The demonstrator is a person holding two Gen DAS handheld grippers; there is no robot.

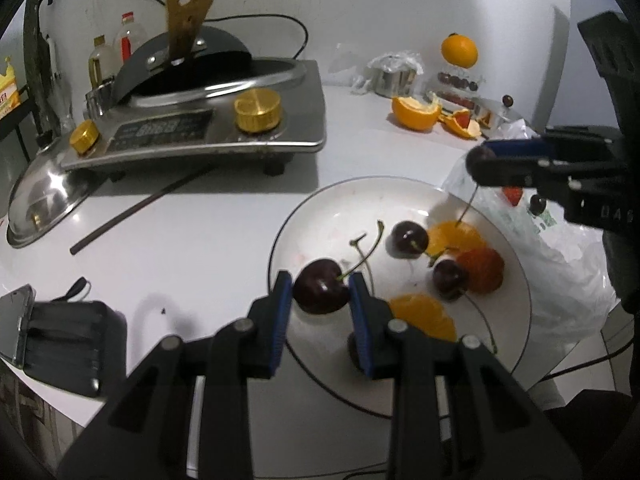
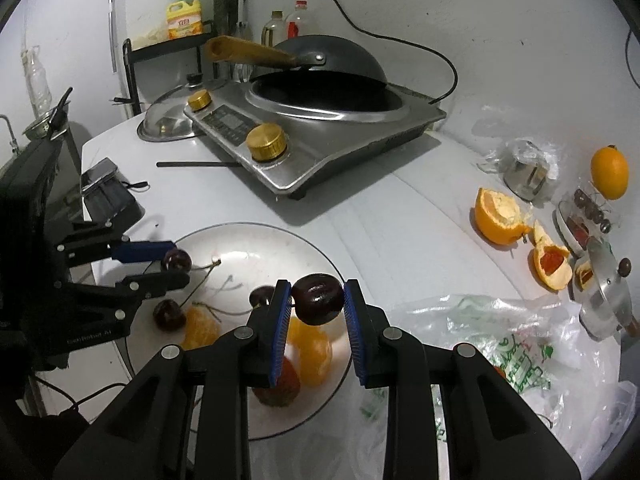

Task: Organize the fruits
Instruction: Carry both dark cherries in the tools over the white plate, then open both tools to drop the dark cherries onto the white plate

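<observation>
While both tongs hang over the plate (image 1: 320, 196), each clamps one cherry.

Item: left tongs (image 1: 320, 296), lower centre of the left wrist view. Closed on a dark cherry (image 1: 320, 292), stem pointing to the upper right, held above the plate's near side.

Item: right tongs (image 2: 316, 300), lower centre of the right wrist view. Closed on a second cherry (image 2: 318, 299), hanging over the plate's right half.

Item: plate, on the white worktop (image 1: 208, 220). Holds two loose cherries (image 1: 408, 238), two orange segments (image 1: 454, 236) and a strawberry (image 1: 482, 272), clustered toward its right side in the left wrist view.

Item: plastic bag (image 2: 520, 344), just beside the plate, lower right of the right wrist view.

Item: orange peel (image 2: 498, 216), whole orange (image 2: 610, 172), right edge of the same view. Cooker with wok (image 2: 320, 120), upper centre.

Handling note: likely step is setting both cherries down with their kind. Lower each close to the plate before letting go, since cherries roll; release one at a time, pads clear of the stems.
</observation>
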